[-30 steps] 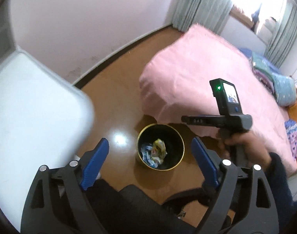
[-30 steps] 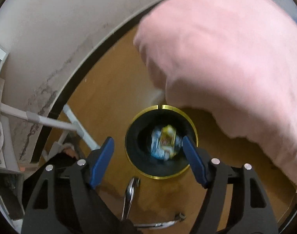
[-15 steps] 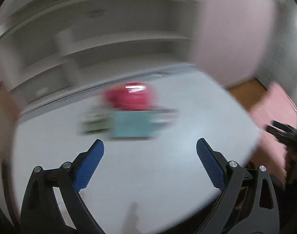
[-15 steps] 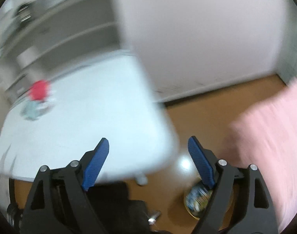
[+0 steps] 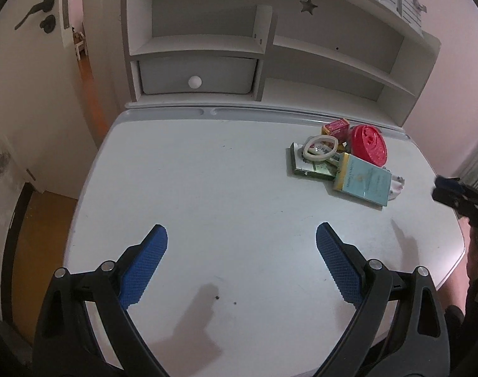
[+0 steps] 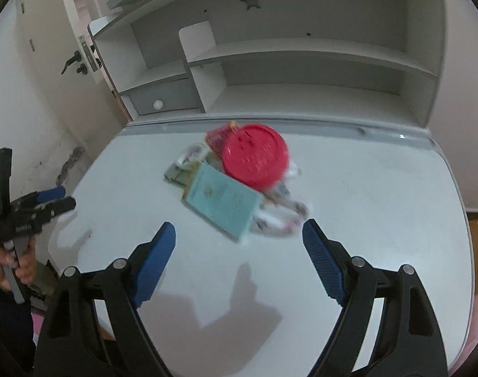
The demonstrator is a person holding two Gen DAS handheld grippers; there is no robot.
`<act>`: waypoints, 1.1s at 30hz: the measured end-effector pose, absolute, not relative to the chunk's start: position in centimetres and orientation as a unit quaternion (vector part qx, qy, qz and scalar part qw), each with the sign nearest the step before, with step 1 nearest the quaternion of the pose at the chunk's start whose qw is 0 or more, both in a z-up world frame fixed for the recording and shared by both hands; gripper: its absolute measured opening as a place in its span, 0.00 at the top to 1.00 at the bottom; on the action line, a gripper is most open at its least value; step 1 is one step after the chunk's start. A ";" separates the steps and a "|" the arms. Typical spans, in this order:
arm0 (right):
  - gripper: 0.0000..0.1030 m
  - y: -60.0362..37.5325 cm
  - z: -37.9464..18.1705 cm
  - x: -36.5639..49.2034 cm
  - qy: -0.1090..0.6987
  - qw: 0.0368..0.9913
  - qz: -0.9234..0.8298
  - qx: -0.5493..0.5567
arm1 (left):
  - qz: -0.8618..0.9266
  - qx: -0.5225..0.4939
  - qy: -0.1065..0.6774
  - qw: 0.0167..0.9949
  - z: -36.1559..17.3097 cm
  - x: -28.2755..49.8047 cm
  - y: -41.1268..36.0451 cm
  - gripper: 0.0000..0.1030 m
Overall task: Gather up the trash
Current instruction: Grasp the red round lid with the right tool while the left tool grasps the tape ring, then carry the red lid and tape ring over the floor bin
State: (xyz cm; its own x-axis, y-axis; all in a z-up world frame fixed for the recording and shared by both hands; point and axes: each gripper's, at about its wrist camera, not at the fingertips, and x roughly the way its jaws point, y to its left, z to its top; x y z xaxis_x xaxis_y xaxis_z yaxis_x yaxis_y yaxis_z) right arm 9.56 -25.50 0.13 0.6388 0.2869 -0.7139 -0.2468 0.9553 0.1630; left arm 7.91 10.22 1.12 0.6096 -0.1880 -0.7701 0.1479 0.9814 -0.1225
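Left wrist view: the left gripper hangs over a white desk, its blue-padded jaws spread wide with nothing between them. A small heap of trash lies at the desk's far right, near the back edge: a round red lid, a pale teal box, a dark green flat packet with a white ring on top, and a small red and yellow box behind. A white shelf unit with a small knobbed drawer stands at the back of the desk. The right gripper shows at the right edge.

Right wrist view, slightly blurred: the right gripper points down at the same heap, its jaws wide apart and holding nothing. The teal box lies just beyond the fingertips, the red lid behind it, and a crumpled clear wrapper to its right. At the left edge a hand holds the left gripper.
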 end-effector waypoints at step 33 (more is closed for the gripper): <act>0.23 -26.4 -1.0 17.1 0.400 0.905 0.143 0.021 | -0.211 0.121 0.412 0.878 -4.1 21.4 -2.7 0.11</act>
State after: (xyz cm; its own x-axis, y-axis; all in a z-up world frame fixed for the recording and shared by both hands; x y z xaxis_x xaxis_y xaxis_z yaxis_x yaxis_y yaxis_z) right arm 17.08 -26.41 -0.99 0.6389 0.2759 -0.7181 -0.2419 0.9582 0.1529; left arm 21.40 -2.70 -4.10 0.5716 -0.2718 -0.7742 0.4704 0.8817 0.0378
